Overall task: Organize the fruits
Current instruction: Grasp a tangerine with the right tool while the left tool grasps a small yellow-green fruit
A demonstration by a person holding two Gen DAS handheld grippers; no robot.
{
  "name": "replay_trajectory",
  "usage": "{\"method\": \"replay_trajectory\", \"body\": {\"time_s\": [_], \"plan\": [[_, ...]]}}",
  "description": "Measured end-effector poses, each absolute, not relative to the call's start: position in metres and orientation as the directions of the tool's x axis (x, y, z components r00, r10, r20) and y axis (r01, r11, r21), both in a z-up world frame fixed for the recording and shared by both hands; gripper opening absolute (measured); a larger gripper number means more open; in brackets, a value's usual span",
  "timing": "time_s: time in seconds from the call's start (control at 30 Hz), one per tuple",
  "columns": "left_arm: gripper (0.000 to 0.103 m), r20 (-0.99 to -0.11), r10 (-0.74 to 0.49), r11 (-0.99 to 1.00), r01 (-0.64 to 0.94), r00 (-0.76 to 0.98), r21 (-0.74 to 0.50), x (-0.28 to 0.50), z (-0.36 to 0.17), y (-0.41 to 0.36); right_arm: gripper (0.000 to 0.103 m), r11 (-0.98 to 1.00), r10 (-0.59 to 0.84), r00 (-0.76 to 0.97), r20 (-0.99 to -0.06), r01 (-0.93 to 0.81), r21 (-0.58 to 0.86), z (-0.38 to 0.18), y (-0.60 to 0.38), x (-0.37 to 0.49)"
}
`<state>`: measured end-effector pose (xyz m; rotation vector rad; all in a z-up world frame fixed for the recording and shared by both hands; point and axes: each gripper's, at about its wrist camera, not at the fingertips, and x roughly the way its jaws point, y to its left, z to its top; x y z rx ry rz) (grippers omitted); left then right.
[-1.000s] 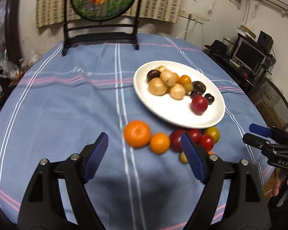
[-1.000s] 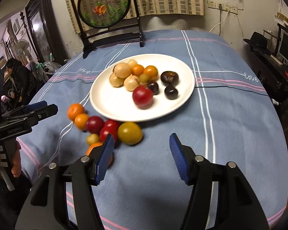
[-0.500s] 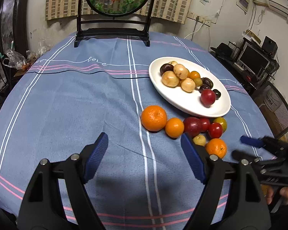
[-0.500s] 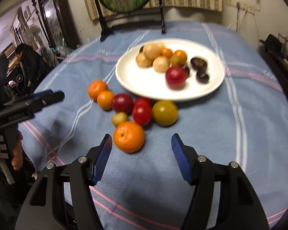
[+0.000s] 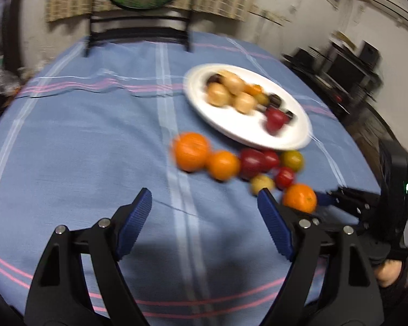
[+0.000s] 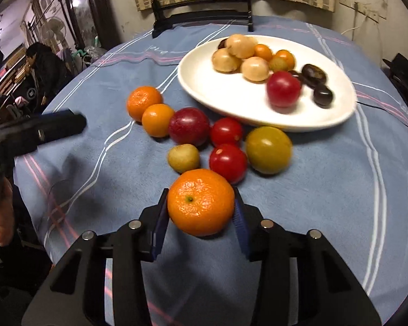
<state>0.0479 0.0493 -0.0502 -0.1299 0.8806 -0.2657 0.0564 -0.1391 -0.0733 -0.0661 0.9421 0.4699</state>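
A white plate (image 6: 215, 92) (image 5: 231, 127) holds several fruits: pale round ones, small oranges, a red tomato (image 6: 283, 92) and dark ones. Loose fruits lie in front of it on the blue cloth: two oranges (image 6: 144, 102), a dark red fruit (image 6: 189, 126), two red tomatoes (image 6: 228, 163), a yellow-green tomato (image 6: 268, 149) and a small yellow fruit (image 6: 183, 158). My right gripper (image 6: 200, 212) is shut on a large orange (image 6: 200, 202), also seen in the left wrist view (image 5: 299, 197). My left gripper (image 5: 204, 212) is open and empty, short of the loose fruits.
The round table has a blue striped cloth (image 6: 340, 190). A black-framed round screen stand (image 6: 201, 21) stands at the far edge. A person (image 6: 43, 68) sits beyond the table's left side. Shelves with electronics (image 5: 348, 76) are on the right.
My right gripper moved forward and closed on the large orange. My left gripper swung closer to the loose fruits and stays open.
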Motion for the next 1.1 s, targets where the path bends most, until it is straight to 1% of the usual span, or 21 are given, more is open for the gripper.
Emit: {"method": "replay_trajectory", "body": {"time_s": [0.13, 0.27, 0.3, 0.33, 0.37, 0.43, 0.47, 0.5, 0.6, 0.63, 0.7, 0.77, 1.1], "plan": [[0.082, -0.76, -0.352, 0.932, 0.274, 0.547, -0.235, 0.051, -0.065, 0.01, 0.044, 0.915, 0.347, 0.522, -0.779, -0.372, 0.158, -0.066, -0.165, 0.047], [0.081, -0.781, -0.337, 0.933, 0.298, 0.526, -0.201, 0.06, -0.08, -0.022, 0.044, 0.927, 0.332, 0.541, -0.773, -0.337, 0.162, -0.065, -0.189, 0.035], [0.079, -0.788, -0.33, 0.935, 0.297, 0.52, -0.195, 0.063, -0.083, -0.026, 0.044, 0.929, 0.334, 0.543, -0.771, -0.331, 0.169, -0.065, -0.194, 0.034], [0.073, -0.794, -0.323, 0.937, 0.295, 0.516, -0.189, 0.066, -0.085, -0.032, 0.044, 0.929, 0.335, 0.544, -0.769, -0.327, 0.174, -0.066, -0.197, 0.033], [0.069, -0.799, -0.316, 0.938, 0.293, 0.512, -0.183, 0.071, -0.089, -0.038, 0.044, 0.929, 0.34, 0.544, -0.767, -0.32, 0.185, -0.066, -0.202, 0.033], [0.055, -0.803, -0.296, 0.945, 0.282, 0.517, -0.167, 0.077, -0.093, -0.041, 0.044, 0.929, 0.345, 0.545, -0.764, -0.313, 0.196, -0.066, -0.207, 0.033], [0.051, -0.809, -0.28, 0.949, 0.274, 0.517, -0.154, 0.081, -0.095, -0.044, 0.044, 0.929, 0.349, 0.545, -0.762, -0.31, 0.204, -0.066, -0.211, 0.033], [0.044, -0.812, -0.273, 0.952, 0.267, 0.517, -0.15, 0.083, -0.097, -0.044, 0.044, 0.928, 0.353, 0.545, -0.761, -0.309, 0.209, -0.066, -0.213, 0.033], [0.041, -0.804, -0.262, 0.956, 0.261, 0.534, -0.138, 0.087, -0.097, -0.044, 0.045, 0.924, 0.368, 0.542, -0.755, -0.309, 0.228, -0.065, -0.219, 0.032], [0.037, -0.801, -0.26, 0.956, 0.261, 0.539, -0.135, 0.088, -0.097, -0.044, 0.045, 0.924, 0.368, 0.542, -0.755, -0.306, 0.23, -0.065, -0.219, 0.032], [0.027, -0.794, -0.238, 0.962, 0.247, 0.56, -0.115, 0.087, -0.098, -0.041, 0.045, 0.923, 0.37, 0.54, -0.756, -0.306, 0.233, -0.065, -0.219, 0.032], [0.027, -0.787, -0.277, 0.954, 0.257, 0.552, -0.156, 0.084, -0.096, -0.036, 0.045, 0.922, 0.371, 0.536, -0.758, -0.308, 0.233, -0.065, -0.217, 0.031], [0.027, -0.741, -0.32, 0.942, 0.283, 0.591, -0.181, 0.051, -0.07, -0.018, 0.045, 0.921, 0.365, 0.547, -0.753, -0.331, 0.207, -0.054, -0.199, 0.031]]}}
